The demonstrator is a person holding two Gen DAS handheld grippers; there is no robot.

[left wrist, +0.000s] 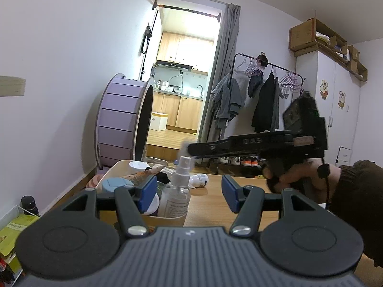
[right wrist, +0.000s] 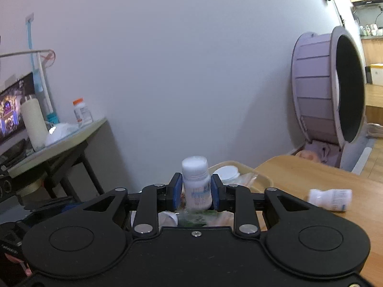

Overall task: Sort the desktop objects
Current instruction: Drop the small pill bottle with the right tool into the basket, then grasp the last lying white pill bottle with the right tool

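Note:
My right gripper [right wrist: 195,195] is shut on a white pill bottle [right wrist: 195,181], upright, held above a cream bin [right wrist: 263,179] full of small items. In the left wrist view the right gripper [left wrist: 189,148] hovers above the same bin [left wrist: 112,171]. My left gripper [left wrist: 189,192] is open and empty, just above the wooden table [left wrist: 215,203]; a clear spray bottle [left wrist: 176,191] stands in the bin's near corner by its left finger. A second white bottle [left wrist: 199,180] lies on its side on the table, also in the right wrist view [right wrist: 330,199].
A purple wheel [left wrist: 124,122] stands on the floor beyond the table's far left corner. A side desk [right wrist: 59,141] with a monitor, a roll and a bottle stands left. A clothes rack [left wrist: 258,100] and wardrobe are at the back right.

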